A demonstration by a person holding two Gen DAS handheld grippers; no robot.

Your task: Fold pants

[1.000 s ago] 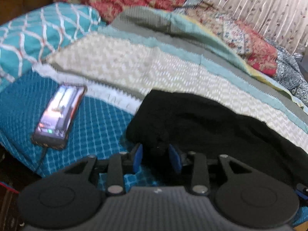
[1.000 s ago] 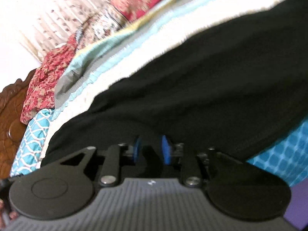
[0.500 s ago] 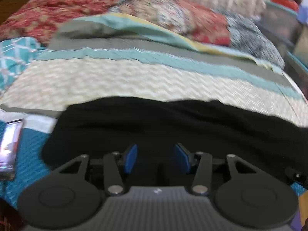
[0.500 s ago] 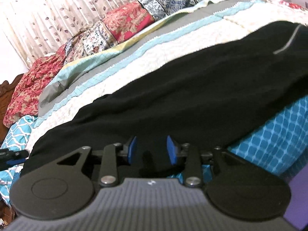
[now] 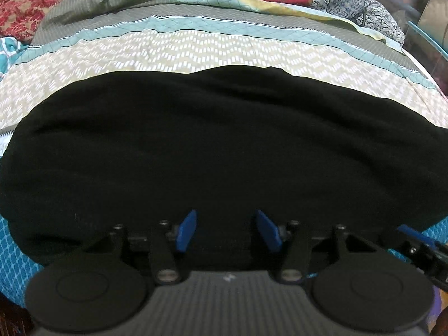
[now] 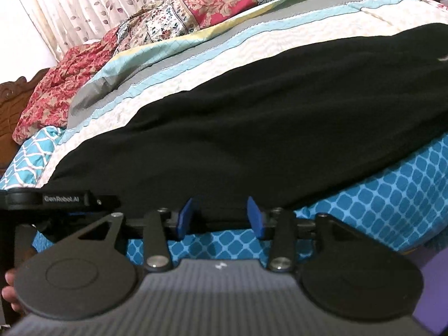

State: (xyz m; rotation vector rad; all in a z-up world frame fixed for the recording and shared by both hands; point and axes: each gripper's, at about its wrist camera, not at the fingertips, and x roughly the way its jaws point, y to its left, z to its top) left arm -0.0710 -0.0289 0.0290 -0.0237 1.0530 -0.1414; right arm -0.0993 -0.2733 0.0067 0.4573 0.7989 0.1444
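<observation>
Black pants (image 5: 218, 145) lie spread lengthwise across the bed, filling the middle of the left wrist view; they also show in the right wrist view (image 6: 280, 106). My left gripper (image 5: 228, 224) is open, its blue pads (image 5: 186, 231) over the near edge of the pants with nothing between them. My right gripper (image 6: 221, 214) is open at the near hem of the pants, blue pads (image 6: 254, 221) apart and empty. The left gripper's body (image 6: 56, 198) shows at the left of the right wrist view.
The bed carries a striped quilt (image 5: 196, 44) beyond the pants and a blue patterned sheet (image 6: 378, 204) at the near edge. Red floral bedding (image 6: 212, 2) and a curtain (image 6: 84, 0) lie behind. A wooden headboard (image 6: 11, 98) stands at the left.
Both grippers have opened and let go of the pants. The left gripper has swung right, so the phone has left its view. The pants now lie flatter on the bed.
</observation>
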